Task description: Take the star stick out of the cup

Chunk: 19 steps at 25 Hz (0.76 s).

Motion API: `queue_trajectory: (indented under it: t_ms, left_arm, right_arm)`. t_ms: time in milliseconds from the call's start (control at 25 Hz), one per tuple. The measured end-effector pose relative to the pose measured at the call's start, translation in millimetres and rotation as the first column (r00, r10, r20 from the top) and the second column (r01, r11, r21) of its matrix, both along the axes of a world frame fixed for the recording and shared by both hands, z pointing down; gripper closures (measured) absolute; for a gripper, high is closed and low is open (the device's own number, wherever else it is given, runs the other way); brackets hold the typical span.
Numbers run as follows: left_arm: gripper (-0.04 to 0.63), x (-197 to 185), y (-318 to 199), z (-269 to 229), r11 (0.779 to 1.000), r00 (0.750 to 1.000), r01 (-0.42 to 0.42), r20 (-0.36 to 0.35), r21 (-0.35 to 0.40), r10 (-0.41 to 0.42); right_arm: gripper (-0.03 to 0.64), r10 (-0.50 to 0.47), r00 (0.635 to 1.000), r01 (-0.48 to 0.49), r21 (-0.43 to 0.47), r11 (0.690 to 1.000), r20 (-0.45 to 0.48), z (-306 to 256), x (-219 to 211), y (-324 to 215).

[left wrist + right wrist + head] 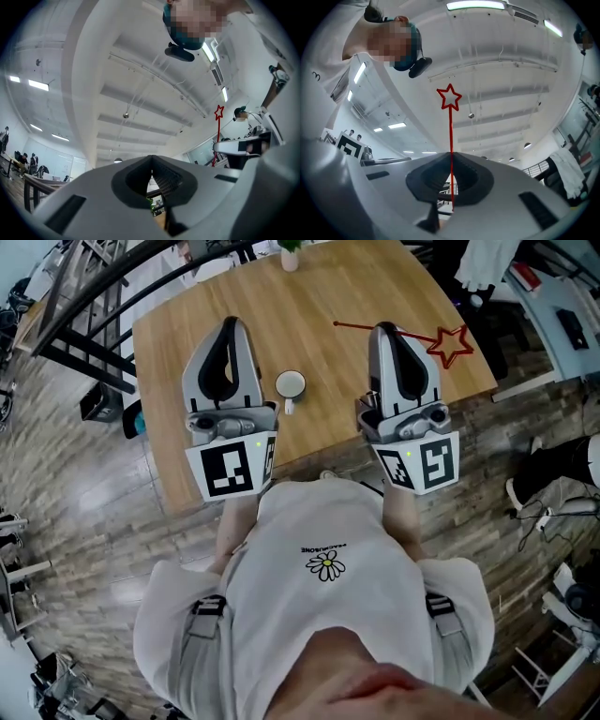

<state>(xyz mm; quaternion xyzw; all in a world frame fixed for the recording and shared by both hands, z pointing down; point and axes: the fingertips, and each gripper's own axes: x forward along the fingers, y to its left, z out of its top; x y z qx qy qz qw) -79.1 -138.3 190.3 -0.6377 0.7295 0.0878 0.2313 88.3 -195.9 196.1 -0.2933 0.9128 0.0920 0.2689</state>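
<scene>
Now | wooden table (pixel 319 343), plank floor (pixel 84 484) | left gripper (pixel 151 161) closed | right gripper (pixel 451 157) clamps star stick (pixel 451 131)

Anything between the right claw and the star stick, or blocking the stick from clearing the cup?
Nothing visible. The right claw is shut on the star stick, gripping its thin shaft. The stick is already out of the cup, which stands on the table, apart from it.
</scene>
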Motion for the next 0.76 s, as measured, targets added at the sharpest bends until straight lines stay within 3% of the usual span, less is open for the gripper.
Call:
queue_trajectory:
  t_ms: [760]
  left_arm:
    - [0.580, -12, 2, 2, 0.999, 0.999, 0.038, -0.012, 0.000, -0.038]
  right_arm:
    - [0.598, -0.014, 1.000, 0.014, 0.004, 1.000, -0.028, -2, -9, -2]
